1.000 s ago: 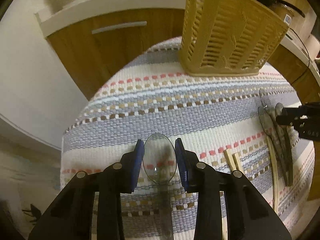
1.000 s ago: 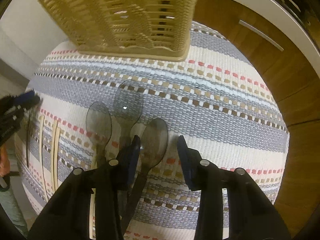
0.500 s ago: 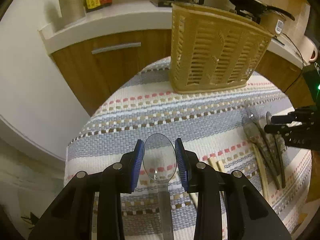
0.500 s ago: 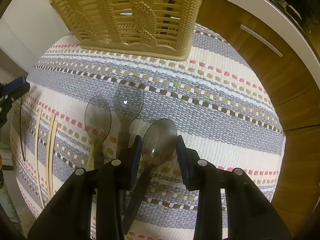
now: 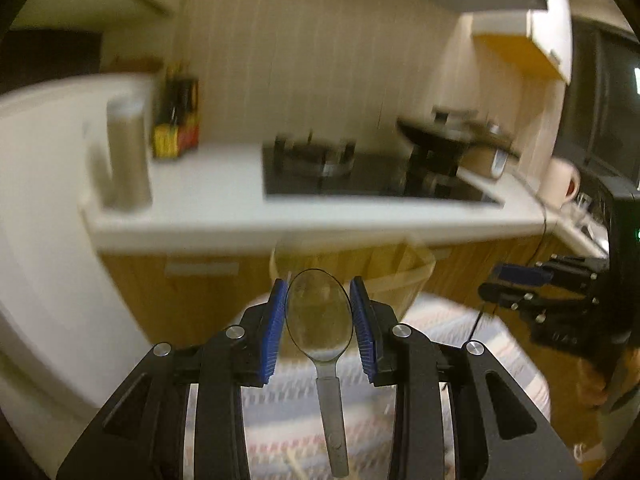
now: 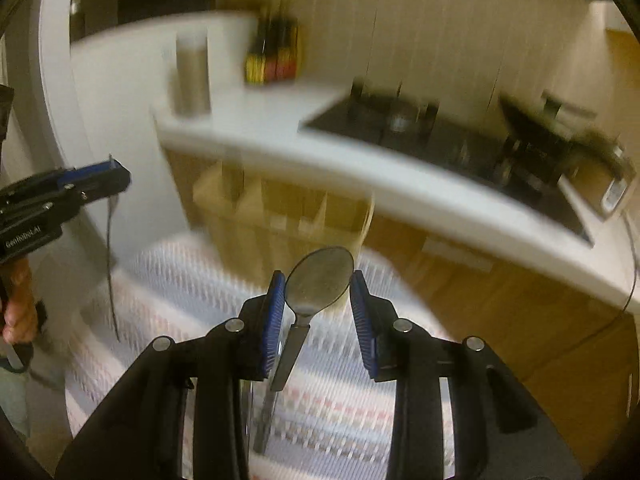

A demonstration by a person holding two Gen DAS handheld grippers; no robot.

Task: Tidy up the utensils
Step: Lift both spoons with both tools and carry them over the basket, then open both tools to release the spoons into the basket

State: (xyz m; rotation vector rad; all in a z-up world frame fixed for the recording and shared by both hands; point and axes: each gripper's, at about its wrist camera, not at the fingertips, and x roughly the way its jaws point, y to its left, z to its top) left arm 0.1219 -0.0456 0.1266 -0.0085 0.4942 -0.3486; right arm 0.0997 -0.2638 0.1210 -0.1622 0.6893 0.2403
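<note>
Since half a second ago both grippers have been lifted off the table and tipped upward, so the views that were looking down at the striped cloth are now looking across at the kitchen counter. The left gripper [image 5: 318, 318] is clamping a clear plastic spoon [image 5: 319, 322] by the sides of its bowl, the blue pads [image 5: 273, 330] pressing in from either side, with the handle hanging down toward the camera and the bowl standing upright. The right gripper [image 6: 318, 312] is carrying a darker translucent spoon [image 6: 318, 282] in the same way; its left pad is touching the bowl, its right pad is sitting just at the bowl's edge, and the handle is slanting down to the left. In the right wrist view the left gripper is showing at the left edge, held by a hand [image 6: 18, 312], with its spoon seen thin and edge-on below it. Just beyond both spoon bowls, the tan slatted utensil basket [image 6: 280, 220] is standing on the striped cloth [image 6: 340, 408], blurred by motion. Behind it, the white counter [image 5: 208, 216] is running across both views, bearing a steel cylinder [image 5: 126, 160], a group of sauce bottles [image 5: 176, 120] and a black gas hob [image 5: 360, 176].
</note>
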